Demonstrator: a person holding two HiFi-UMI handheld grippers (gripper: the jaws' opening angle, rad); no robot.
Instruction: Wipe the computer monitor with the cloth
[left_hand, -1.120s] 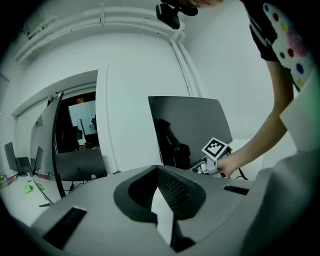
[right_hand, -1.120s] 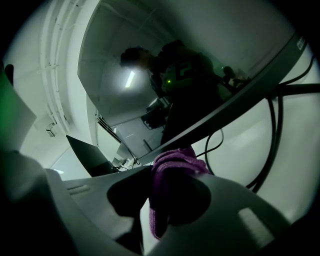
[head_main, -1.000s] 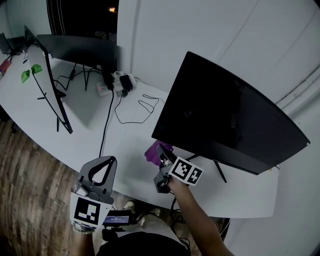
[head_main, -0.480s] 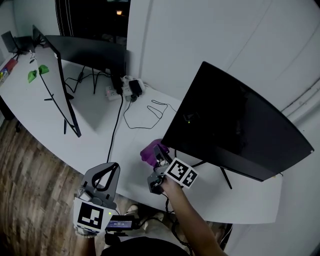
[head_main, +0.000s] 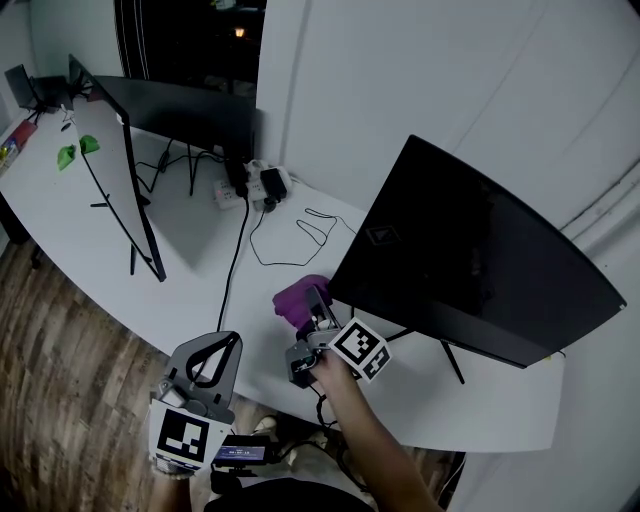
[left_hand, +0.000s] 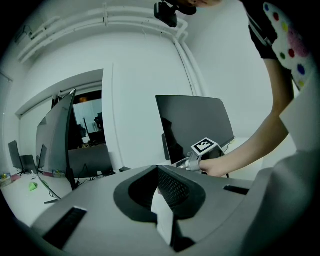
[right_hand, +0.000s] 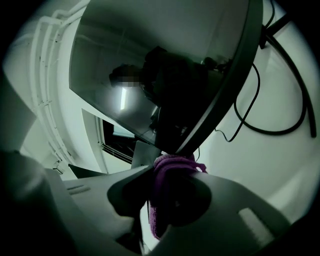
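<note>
The big black monitor (head_main: 480, 260) stands on the white table (head_main: 190, 290), tilted, with its screen dark. My right gripper (head_main: 314, 304) is shut on a purple cloth (head_main: 296, 296) just left of the monitor's lower left corner. In the right gripper view the cloth (right_hand: 167, 182) bunches between the jaws right under the screen's bottom edge (right_hand: 220, 95). My left gripper (head_main: 228, 341) hangs low beyond the table's near edge, shut with nothing in it. From the left gripper view the left gripper (left_hand: 162, 210) faces the monitor (left_hand: 195, 122) and the right gripper's marker cube (left_hand: 205, 146).
Two more monitors (head_main: 125, 190) (head_main: 190, 105) stand at the table's far left. A power strip with plugs (head_main: 250, 182) and loose black cables (head_main: 300, 235) lie between them and the big monitor. White wall panels rise behind; wooden floor (head_main: 60, 340) lies below left.
The right gripper with the cloth has shifted a little left, out from under the monitor's lower left corner. The left gripper has stayed low and shut.
</note>
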